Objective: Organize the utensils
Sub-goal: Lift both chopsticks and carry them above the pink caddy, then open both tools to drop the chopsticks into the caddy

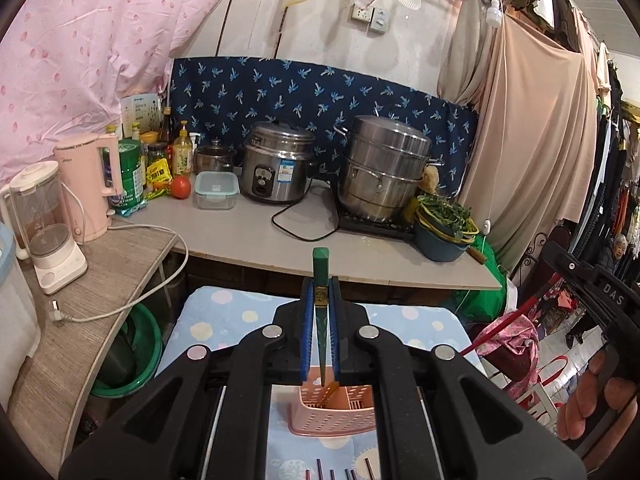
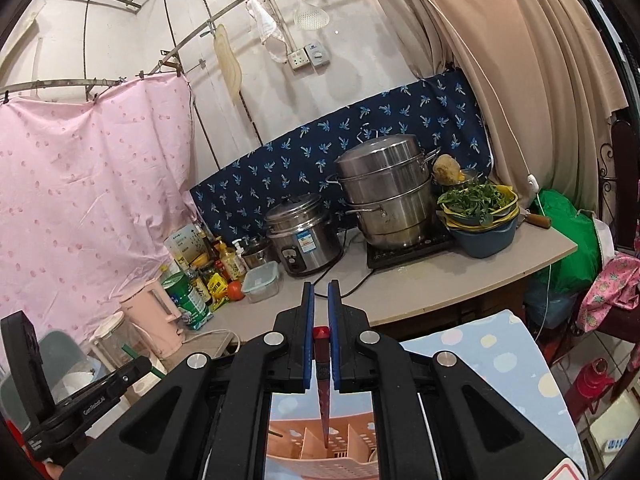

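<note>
My left gripper [image 1: 320, 292] is shut on a green chopstick [image 1: 321, 268], held upright with its tip pointing down over a pink perforated utensil basket [image 1: 336, 416]. My right gripper [image 2: 319, 300] is shut on a red chopstick [image 2: 321, 356], its tip hanging above the dividers of the same pink basket [image 2: 320, 452]. The basket stands on a small table with a light blue dotted cloth [image 1: 224, 312]. Several dark chopsticks [image 1: 344, 472] lie on the cloth at the near edge of the left wrist view.
A grey counter [image 1: 248, 232] behind holds a rice cooker [image 1: 276, 168], a steel steamer pot [image 1: 384, 168], a bowl of greens [image 1: 444, 224], a kettle [image 1: 92, 184], a blender [image 1: 48, 224] and bottles. A green basin [image 1: 132, 356] sits under the counter.
</note>
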{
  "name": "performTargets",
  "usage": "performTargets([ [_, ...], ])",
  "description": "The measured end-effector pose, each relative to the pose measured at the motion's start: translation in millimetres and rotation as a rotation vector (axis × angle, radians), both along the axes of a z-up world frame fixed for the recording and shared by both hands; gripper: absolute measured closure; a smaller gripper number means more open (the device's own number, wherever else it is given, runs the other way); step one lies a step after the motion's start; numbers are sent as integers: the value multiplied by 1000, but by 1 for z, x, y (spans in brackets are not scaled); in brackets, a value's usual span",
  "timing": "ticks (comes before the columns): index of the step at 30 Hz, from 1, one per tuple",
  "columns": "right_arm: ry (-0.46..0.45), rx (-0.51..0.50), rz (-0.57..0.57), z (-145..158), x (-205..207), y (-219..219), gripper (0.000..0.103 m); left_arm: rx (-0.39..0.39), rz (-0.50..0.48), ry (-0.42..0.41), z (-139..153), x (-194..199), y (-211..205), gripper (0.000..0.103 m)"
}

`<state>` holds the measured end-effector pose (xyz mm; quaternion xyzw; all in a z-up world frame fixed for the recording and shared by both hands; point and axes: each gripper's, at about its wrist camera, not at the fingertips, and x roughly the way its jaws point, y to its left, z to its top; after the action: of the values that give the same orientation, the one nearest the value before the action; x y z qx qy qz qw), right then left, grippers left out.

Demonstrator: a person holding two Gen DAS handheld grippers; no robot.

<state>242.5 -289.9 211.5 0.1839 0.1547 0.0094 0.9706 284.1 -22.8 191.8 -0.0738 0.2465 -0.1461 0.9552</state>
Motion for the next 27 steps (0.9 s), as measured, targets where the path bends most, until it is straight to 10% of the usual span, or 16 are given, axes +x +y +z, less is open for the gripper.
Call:
performTargets([
  [20, 163, -31, 15, -74, 34, 8, 89, 29, 19, 95, -48, 18, -4, 95],
  [27, 149, -27, 7, -71, 17, 3, 82, 40, 38, 85, -46, 9, -6, 74],
])
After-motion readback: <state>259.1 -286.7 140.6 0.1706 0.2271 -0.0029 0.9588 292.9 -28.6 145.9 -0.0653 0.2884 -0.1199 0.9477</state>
